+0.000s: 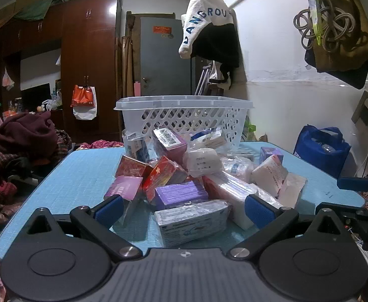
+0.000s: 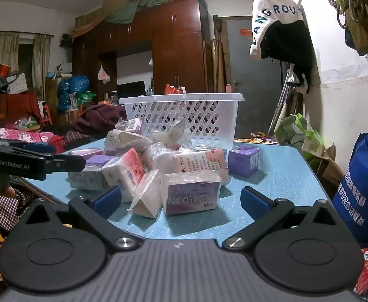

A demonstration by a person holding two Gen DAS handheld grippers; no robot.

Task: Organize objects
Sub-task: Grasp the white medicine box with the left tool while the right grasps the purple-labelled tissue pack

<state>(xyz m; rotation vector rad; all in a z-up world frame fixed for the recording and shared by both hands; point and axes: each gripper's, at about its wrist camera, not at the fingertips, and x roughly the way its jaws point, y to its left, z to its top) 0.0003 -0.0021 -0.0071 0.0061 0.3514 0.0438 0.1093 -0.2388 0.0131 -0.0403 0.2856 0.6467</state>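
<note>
Two grippers: both black, blue-padded, held low at the table's near edge.
Left gripper (image 1: 184, 207): jaws spread as wide as they go, gripping nothing; a plastic-wrapped white packet (image 1: 192, 222) lies between the fingers, apart from the pads.
Right gripper (image 2: 181, 200): jaws likewise fully apart, empty; a purple-printed wrapped box (image 2: 192, 196) sits just ahead, untouched.
Pile: boxes and tissue packs heaped mid-table on the light blue gridded tabletop (image 1: 83, 176).
White perforated plastic basket (image 1: 184, 118): upright behind the pile.

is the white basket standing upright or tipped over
Upright. The white basket stands at the far side of the blue table, rim level on top, open side up, behind the pile.
</note>
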